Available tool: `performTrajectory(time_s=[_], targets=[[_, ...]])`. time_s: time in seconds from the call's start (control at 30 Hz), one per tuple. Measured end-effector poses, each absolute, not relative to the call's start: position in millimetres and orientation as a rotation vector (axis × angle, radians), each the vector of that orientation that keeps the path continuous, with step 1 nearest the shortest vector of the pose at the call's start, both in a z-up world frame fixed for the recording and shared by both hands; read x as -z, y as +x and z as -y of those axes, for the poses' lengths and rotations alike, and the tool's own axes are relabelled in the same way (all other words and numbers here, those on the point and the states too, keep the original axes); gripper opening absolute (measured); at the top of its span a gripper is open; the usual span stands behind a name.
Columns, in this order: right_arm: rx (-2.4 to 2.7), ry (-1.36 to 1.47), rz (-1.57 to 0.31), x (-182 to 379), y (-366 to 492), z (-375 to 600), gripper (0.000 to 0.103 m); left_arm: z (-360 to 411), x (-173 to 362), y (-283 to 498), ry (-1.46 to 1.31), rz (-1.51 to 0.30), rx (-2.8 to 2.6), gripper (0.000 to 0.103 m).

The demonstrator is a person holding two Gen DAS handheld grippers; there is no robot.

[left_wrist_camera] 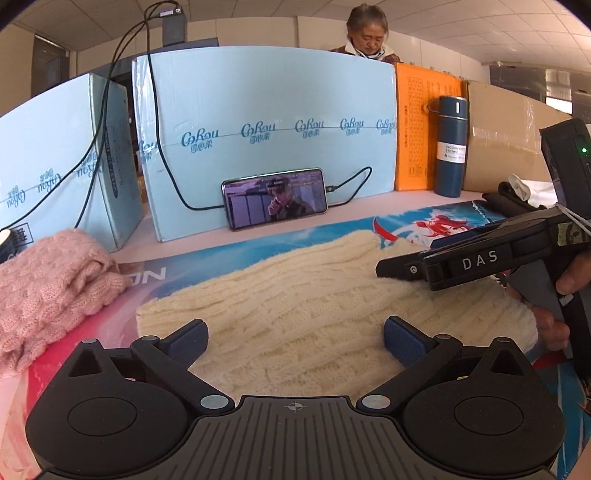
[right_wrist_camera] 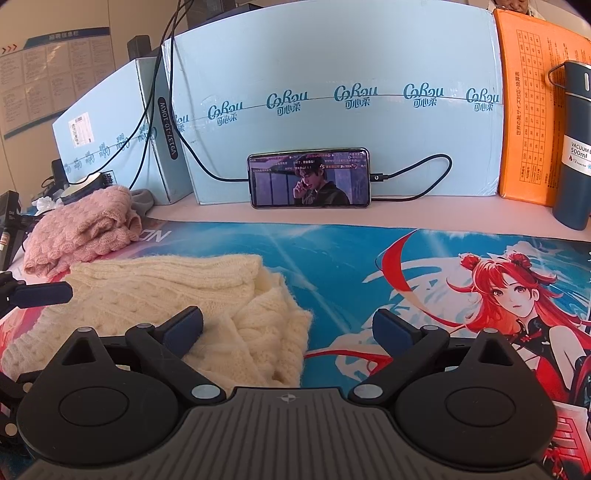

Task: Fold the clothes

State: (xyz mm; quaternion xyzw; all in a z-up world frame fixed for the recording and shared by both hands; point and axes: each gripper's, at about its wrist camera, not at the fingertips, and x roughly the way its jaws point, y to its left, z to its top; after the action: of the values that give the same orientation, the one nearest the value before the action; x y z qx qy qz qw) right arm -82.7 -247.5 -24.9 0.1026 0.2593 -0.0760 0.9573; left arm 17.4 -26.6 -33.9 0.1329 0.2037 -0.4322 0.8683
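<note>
A cream cable-knit sweater point(left_wrist_camera: 295, 295) lies folded into a thick bundle on the printed mat point(left_wrist_camera: 258, 258). My left gripper point(left_wrist_camera: 295, 343) hovers over its near edge, open, with nothing between its blue pads. In the left wrist view the right gripper point(left_wrist_camera: 399, 267), held by a hand, rests above the sweater's right side. In the right wrist view the cream sweater point(right_wrist_camera: 166, 302) sits at the left, and my right gripper point(right_wrist_camera: 288, 330) is open, its left pad over the knit edge and its right pad over the bare mat point(right_wrist_camera: 369, 266). A pink knit sweater point(left_wrist_camera: 48, 295) point(right_wrist_camera: 85, 229) lies folded at the far left.
Light blue cardboard boxes point(left_wrist_camera: 266, 122) wall off the back, with a phone point(left_wrist_camera: 275, 197) leaning on them and a cable plugged in. An orange envelope point(left_wrist_camera: 424, 129) and a dark blue vacuum bottle point(left_wrist_camera: 450, 147) stand at the back right. A person point(left_wrist_camera: 369, 33) sits behind the boxes.
</note>
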Motion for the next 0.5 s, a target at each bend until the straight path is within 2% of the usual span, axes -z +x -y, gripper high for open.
performTrajectory(time_s=[0.3,0.5], targets=[[0.143,0.245,-0.539,25.9,-81.3,252.7,0.1,30.5,44.5,27.8,0.249,-0.514,0.893,0.103],[0.12,0.348,-0.522,25.9,-85.2,265.0,0.1,21.4,35.5,16.3,0.239,-0.438,0.867,0.103]])
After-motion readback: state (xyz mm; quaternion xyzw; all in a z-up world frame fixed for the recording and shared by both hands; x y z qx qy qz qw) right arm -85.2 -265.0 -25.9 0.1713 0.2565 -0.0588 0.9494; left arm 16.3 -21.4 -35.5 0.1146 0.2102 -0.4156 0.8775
